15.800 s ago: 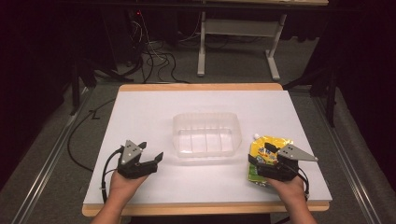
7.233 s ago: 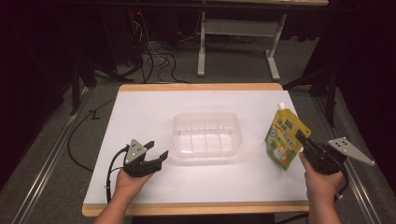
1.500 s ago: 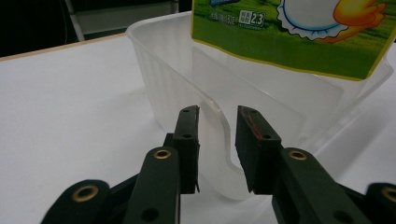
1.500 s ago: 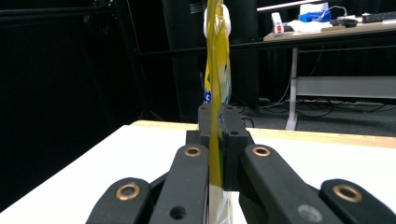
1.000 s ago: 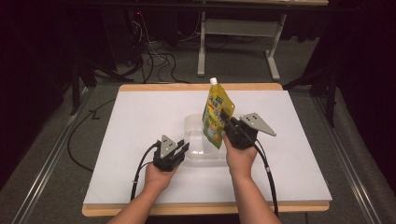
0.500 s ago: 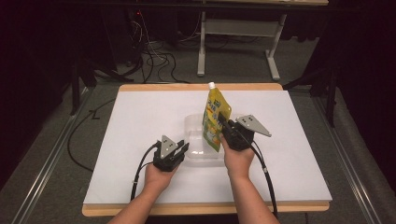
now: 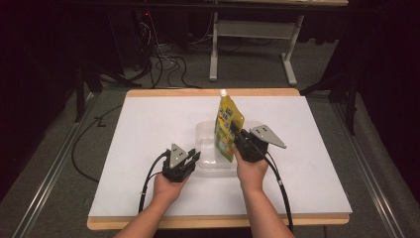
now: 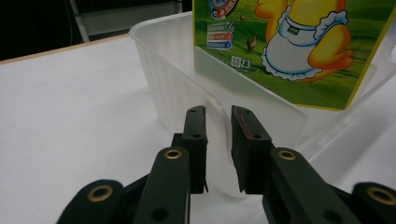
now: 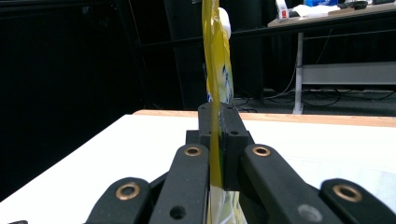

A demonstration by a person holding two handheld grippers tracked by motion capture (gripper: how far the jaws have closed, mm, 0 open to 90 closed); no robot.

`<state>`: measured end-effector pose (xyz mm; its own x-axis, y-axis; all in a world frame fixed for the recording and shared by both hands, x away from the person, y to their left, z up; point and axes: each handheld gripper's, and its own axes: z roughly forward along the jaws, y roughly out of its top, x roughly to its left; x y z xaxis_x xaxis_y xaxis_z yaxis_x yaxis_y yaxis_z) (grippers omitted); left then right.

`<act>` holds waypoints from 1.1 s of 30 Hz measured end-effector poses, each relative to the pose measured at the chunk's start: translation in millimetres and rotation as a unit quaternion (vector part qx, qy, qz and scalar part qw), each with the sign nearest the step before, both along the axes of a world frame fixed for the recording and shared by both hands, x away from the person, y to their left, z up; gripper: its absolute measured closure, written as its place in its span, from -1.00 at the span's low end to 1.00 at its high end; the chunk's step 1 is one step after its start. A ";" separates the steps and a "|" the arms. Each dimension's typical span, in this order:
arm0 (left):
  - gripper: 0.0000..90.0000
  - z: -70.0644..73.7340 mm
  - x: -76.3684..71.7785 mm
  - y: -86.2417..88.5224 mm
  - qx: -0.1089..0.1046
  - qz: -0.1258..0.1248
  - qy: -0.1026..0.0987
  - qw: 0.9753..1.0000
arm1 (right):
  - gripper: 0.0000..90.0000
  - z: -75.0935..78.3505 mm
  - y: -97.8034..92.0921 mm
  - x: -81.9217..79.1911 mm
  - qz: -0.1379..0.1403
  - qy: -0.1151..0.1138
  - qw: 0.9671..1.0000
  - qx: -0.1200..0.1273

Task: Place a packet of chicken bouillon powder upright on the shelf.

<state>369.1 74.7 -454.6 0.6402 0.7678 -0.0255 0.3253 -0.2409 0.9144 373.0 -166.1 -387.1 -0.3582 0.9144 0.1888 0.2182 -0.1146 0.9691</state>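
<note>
- Dim room with cables and desk legs behind; white table edged in wood
- 1 clear plastic tub near the middle of the table, 1 yellow pouch, 2 grippers
- Right gripper clamped flat on the pouch's edge, jaws pressed together on it, cap on top
- Pouch upright, long axis vertical, bottom hanging inside the tub, apparently just above its floor
- Left gripper straddling the tub's near rim, jaws slightly apart, wall between them, not yet pinched
- Next move likely straight down and release; right hand holding the pouch, left placed to steady the tub
</note>
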 end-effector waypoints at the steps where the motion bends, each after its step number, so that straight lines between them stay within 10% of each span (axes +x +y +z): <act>1: 0.71 0.0 0.1 0.1 0.000 0.000 0.000 1.000 | 1.00 -0.2 0.4 -0.2 0.001 0.000 1.000 0.000; 33: 0.63 1.1 0.6 1.9 -0.008 -0.008 0.010 1.000 | 0.90 -13.7 6.2 -13.5 0.022 0.015 0.999 -0.040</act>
<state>369.6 76.6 -453.5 0.6516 0.7568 -0.0514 0.3407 -0.2314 0.9113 359.5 -159.9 -400.8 -0.3930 0.9107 0.1274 0.2509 -0.0270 0.9676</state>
